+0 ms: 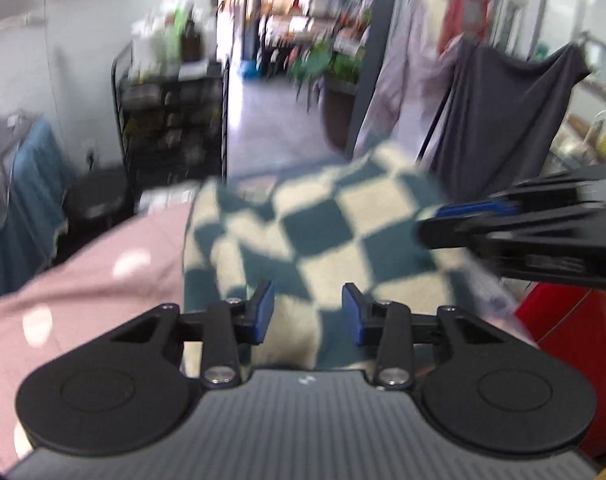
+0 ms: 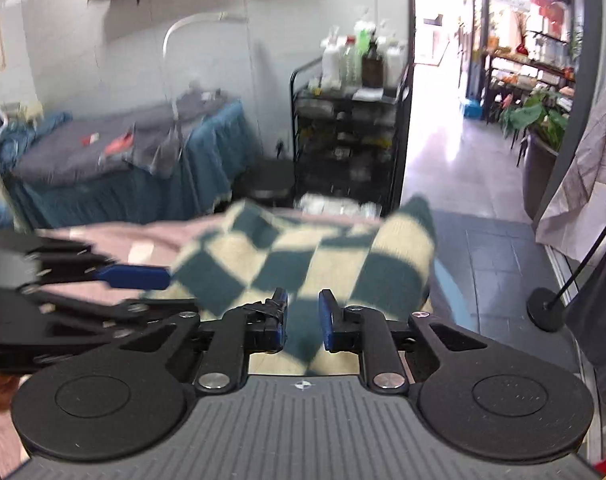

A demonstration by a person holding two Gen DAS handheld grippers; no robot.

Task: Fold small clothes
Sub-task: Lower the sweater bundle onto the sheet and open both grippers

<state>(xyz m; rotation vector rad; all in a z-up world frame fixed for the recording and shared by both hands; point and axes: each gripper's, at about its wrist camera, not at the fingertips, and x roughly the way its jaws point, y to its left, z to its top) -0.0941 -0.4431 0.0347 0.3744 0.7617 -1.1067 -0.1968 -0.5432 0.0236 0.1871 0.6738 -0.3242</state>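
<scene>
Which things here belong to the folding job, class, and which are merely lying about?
Belonging to the job:
- checked cloth
- left hand-held gripper, open
- right hand-held gripper, open
- pink cover under the cloth

Merely lying about:
- black shelf rack
- bottles on it
- blue-skirted bed
- potted plant

The garment point(image 1: 323, 236) lies on the bedcover point(image 1: 103, 280), rack point(image 1: 171, 120) behind.

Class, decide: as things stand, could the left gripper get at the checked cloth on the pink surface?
Probably yes. The left gripper stands open with the checked cloth straight ahead between its fingers; nothing lies between them. The right gripper comes in from the side only.
</scene>
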